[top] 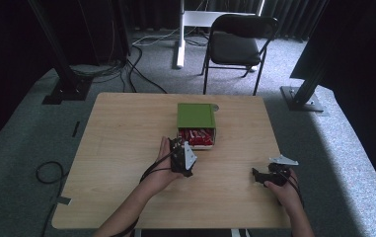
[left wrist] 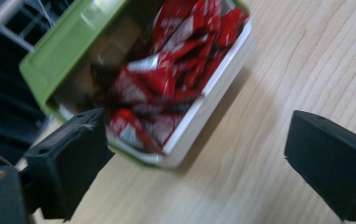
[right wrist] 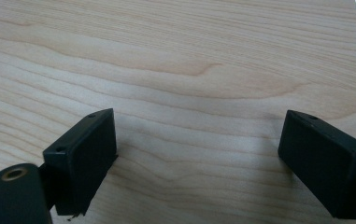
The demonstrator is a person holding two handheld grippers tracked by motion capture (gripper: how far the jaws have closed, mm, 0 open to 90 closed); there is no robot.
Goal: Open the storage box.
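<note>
The left gripper point(top: 179, 145), jaws wide apart and empty, sits just in front of the green box point(top: 195, 116) of red packets point(left wrist: 166, 70), while the right gripper point(top: 260, 176), also spread empty, rests well off to its side above bare table point(right wrist: 189, 56).

Dim and dark-edged from above, table point(top: 126, 148) evenly lit; blurred, soft red packets point(left wrist: 166, 79) up close; faint shadows under sharp wood grain elsewhere.
</note>
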